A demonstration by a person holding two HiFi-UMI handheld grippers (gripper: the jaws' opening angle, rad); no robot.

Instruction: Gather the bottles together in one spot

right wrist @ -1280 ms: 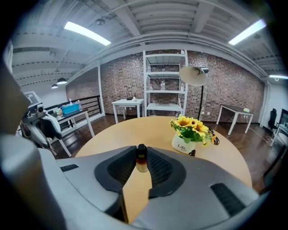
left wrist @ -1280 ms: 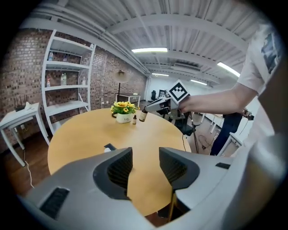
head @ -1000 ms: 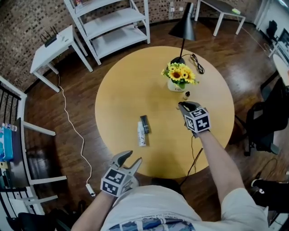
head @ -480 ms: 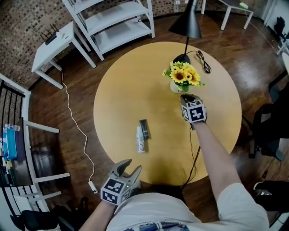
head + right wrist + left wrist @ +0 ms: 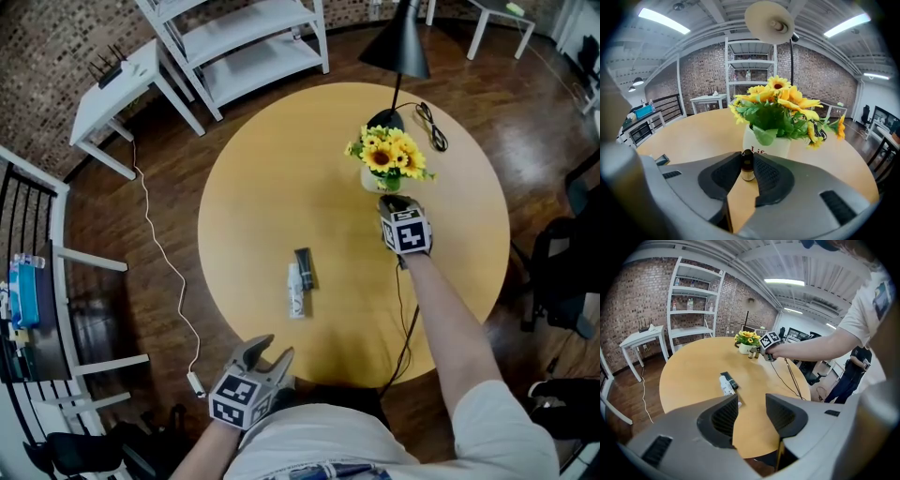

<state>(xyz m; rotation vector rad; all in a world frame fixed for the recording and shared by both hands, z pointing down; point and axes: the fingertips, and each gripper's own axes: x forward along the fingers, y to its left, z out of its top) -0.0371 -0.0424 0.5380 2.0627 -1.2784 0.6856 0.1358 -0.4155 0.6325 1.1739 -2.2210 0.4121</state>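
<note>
A small dark bottle (image 5: 747, 168) stands upright on the round wooden table (image 5: 272, 178), right in front of the white sunflower pot (image 5: 765, 144). My right gripper (image 5: 747, 158) has its fingertips on either side of it; the jaws are opening and the pads do not clearly press. From the head view my right gripper (image 5: 392, 201) hides that bottle. A white bottle (image 5: 295, 290) and a black bottle (image 5: 303, 267) lie side by side at the table's middle. My left gripper (image 5: 270, 351) hangs open and empty at the near edge.
The sunflower pot (image 5: 373, 180) and a black desk lamp (image 5: 396, 47) stand at the table's far right. A black cable (image 5: 410, 314) runs over the near right edge. White shelves (image 5: 239, 47) and a small white side table (image 5: 117, 89) stand beyond.
My right gripper moved forward from the table's middle right up to the small bottle by the flower pot. The left gripper stayed near the table's front edge.
</note>
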